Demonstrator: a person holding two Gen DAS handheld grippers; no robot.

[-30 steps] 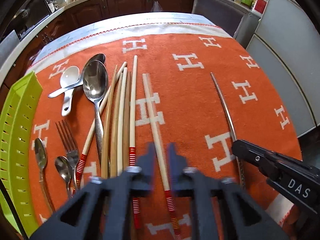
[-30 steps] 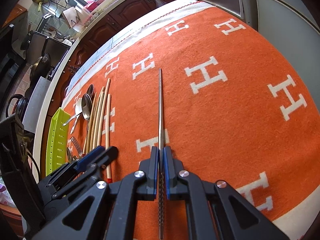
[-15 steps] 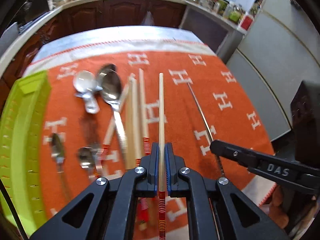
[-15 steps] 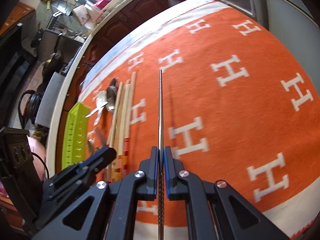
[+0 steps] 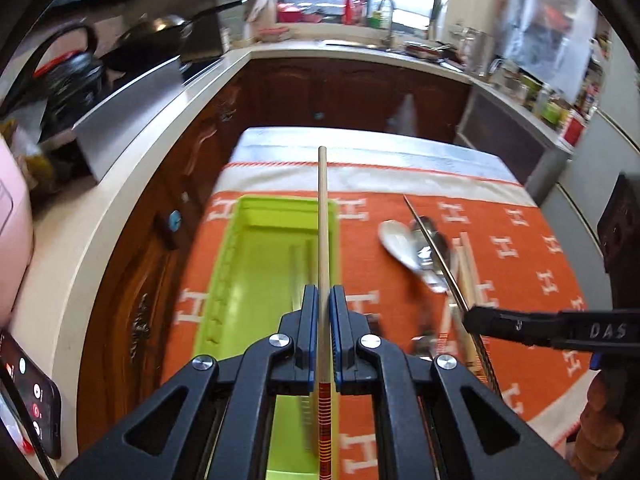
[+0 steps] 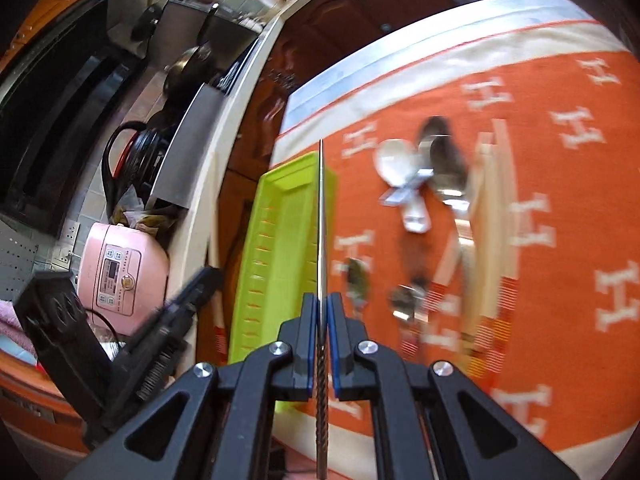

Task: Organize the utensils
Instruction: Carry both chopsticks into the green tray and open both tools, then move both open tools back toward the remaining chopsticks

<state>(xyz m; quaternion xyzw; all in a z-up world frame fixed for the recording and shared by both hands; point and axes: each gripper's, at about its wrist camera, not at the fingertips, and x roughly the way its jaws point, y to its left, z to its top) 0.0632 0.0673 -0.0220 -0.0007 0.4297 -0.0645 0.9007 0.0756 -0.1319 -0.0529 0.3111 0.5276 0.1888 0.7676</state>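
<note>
Grippers first, nearest the lenses: we see the left gripper (image 5: 325, 300) clamped on a wooden chopstick (image 5: 323, 220) with red and yellow bands at its near end, pointing away over the green tray (image 5: 224, 264). We see the right gripper (image 6: 320, 308) clamped on a thin metal chopstick (image 6: 321, 216) with a twisted grip end, its tip above the tray's far right corner. From the left wrist view the right gripper comes in from the right edge, black, lettered DAS.

Below them we have a table under an orange cloth (image 5: 532, 280) with white H marks and a pale border. The tray sits at the cloth's left edge, long side running away from us. To its right on the cloth we note a white ceramic spoon (image 6: 394, 164), metal spoons (image 6: 444, 164), more wooden chopsticks (image 6: 492, 208) and small spoons (image 6: 404, 298), all blurred.

Beyond the table we see dark wood cabinets (image 5: 344, 92) under a pale L-shaped countertop (image 5: 120, 208). On the counter we mark a pink rice cooker (image 6: 120, 268), a black kettle (image 6: 140, 148), pans on a stove, then a sink and bright window at the far wall. A phone (image 5: 28, 404) lies at lower left.
</note>
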